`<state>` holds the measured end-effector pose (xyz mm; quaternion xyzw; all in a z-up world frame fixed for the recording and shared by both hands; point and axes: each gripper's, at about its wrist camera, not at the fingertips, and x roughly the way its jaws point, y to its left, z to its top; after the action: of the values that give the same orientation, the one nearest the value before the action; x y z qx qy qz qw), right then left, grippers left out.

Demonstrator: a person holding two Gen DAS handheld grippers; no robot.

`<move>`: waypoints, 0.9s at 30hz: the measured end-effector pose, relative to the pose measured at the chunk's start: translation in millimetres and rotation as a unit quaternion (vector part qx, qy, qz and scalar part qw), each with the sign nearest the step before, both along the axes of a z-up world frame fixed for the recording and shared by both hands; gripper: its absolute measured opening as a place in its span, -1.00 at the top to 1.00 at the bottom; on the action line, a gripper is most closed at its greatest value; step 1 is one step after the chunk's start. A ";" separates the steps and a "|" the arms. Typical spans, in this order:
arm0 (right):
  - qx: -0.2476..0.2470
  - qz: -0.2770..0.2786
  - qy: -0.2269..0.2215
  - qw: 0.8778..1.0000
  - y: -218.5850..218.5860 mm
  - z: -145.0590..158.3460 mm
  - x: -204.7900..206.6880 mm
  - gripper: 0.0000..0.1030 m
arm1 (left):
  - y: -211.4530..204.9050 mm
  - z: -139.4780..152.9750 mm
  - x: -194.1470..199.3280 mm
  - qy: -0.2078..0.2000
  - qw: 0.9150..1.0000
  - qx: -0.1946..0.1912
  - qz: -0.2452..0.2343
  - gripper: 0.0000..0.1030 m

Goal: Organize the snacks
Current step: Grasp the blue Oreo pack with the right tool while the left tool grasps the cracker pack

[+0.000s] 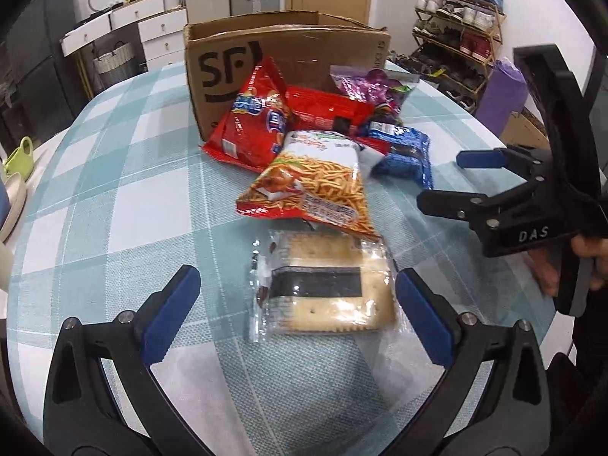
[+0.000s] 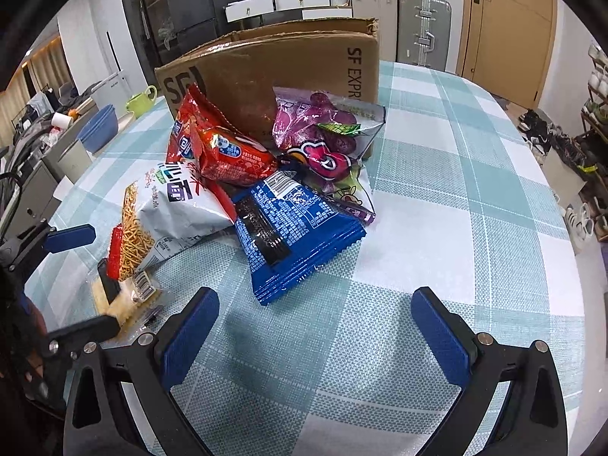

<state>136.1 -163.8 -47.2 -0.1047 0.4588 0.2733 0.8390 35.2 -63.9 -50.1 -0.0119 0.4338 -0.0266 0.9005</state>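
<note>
A pile of snacks lies in front of an open SF cardboard box (image 1: 243,60) (image 2: 288,64). A clear cracker pack (image 1: 326,288) lies nearest, between the fingers of my open left gripper (image 1: 298,315), which is low over the table. Behind it lie a noodle-snack bag (image 1: 319,182) (image 2: 171,209), a red bag (image 1: 254,121) (image 2: 228,152), a blue pack (image 1: 406,152) (image 2: 292,228) and a purple candy bag (image 1: 368,87) (image 2: 323,129). My right gripper (image 2: 315,334) is open and empty, just short of the blue pack; it also shows in the left wrist view (image 1: 448,182).
The round table has a blue-checked cloth (image 2: 456,228). A green cup (image 1: 21,154) and bowls sit at the left edge. A shoe rack (image 1: 456,30), suitcases and white drawers stand beyond the table.
</note>
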 end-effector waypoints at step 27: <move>-0.051 0.103 -0.040 0.993 42.8 7.5 9.5 -0.53 | -9.8 -14.5 3.7 0.024 1.000 0.009 -0.012 -1.00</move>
<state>145.6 -121.1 -39.6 -0.2049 0.4248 0.3301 0.8177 38.9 -73.7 -64.6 0.0006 0.4560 -0.0334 0.8894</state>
